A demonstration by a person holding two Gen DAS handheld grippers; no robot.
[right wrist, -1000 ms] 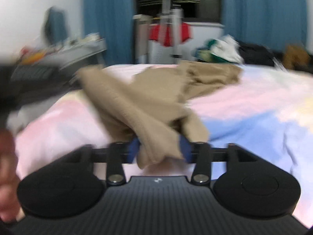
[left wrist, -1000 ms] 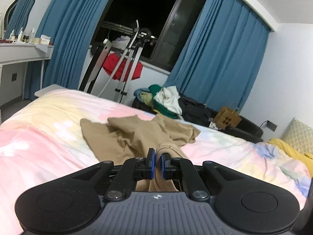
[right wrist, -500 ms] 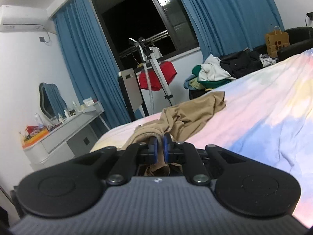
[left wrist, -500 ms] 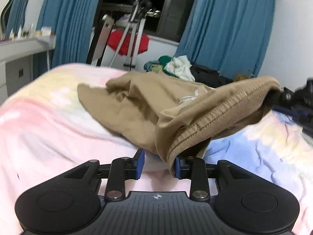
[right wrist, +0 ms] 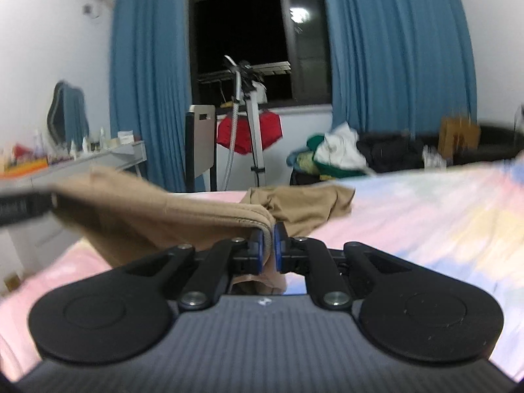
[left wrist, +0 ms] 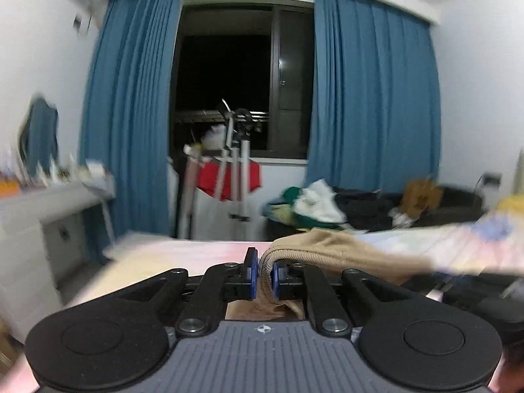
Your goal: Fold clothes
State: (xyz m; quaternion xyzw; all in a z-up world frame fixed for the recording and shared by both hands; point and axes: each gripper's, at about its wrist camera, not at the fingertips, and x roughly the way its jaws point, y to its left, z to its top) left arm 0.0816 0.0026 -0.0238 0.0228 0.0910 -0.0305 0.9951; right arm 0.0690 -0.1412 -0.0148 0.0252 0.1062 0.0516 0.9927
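Left wrist view: left gripper (left wrist: pixel 262 271) points roughly level, tipped slightly down toward the bed (left wrist: pixel 203 253), facing the window (left wrist: pixel 242 82). Its jaws are closing, and the blue pads already pinch the ribbed waistband edge of the tan garment (left wrist: pixel 330 249). The band arches up out of the pads and runs off to the right, lifted clear of the bedding, toward a dark blurred shape at the right edge that I cannot identify for certain. More tan cloth hangs below the fingers, in front of the gripper body.

Right wrist view: right gripper (right wrist: pixel 268 240) likewise near level, nose a little down, squared to the same window (right wrist: pixel 252 42). Jaws drawn tight on the garment's (right wrist: pixel 157 216) waistband — only a thin fold of fabric shows between the blue pads. From here the band stretches left and slightly upward to a dark object at the left frame edge; blurred, so cannot say what it is. The cloth sags between the two ends in a shallow sling. The rest of the garment trails away ahead and lies crumpled on the pastel bedspread (right wrist: pixel 425 216), near its far edge.

Background — blue curtains (right wrist: pixel 402 52) either side of the dark window, a pile of clothes (right wrist: pixel 337 157) beyond the bed, a red item (right wrist: pixel 249 134) on a rack. Both views motion-blurred at the edges.
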